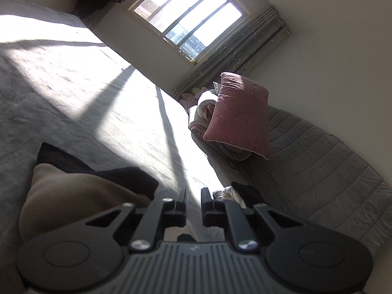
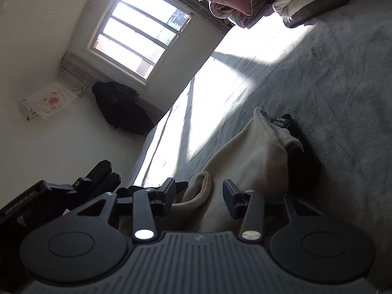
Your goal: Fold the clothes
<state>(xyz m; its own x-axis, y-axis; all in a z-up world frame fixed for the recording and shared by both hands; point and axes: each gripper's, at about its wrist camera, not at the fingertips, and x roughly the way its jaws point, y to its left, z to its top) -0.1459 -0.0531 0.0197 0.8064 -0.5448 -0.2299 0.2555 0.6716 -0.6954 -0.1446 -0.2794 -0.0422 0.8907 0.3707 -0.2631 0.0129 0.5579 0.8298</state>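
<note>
A beige garment with a black part lies on the grey bed. In the left wrist view the beige garment (image 1: 73,191) sits at the lower left, beside my left gripper (image 1: 194,196), whose jaws stand a narrow gap apart with nothing between them. In the right wrist view the beige garment (image 2: 247,152) runs up the middle with its black part (image 2: 299,161) on the right. My right gripper (image 2: 199,191) is open, and the beige cloth lies between its fingers. The other gripper (image 2: 80,186) shows at the lower left of that view.
The grey bed cover (image 1: 61,93) has a bright sun patch. A pink pillow (image 1: 240,115) and folded bedding lie against the quilted headboard (image 1: 330,159). A window (image 2: 139,29) and a dark hanging coat (image 2: 122,107) are on the far wall.
</note>
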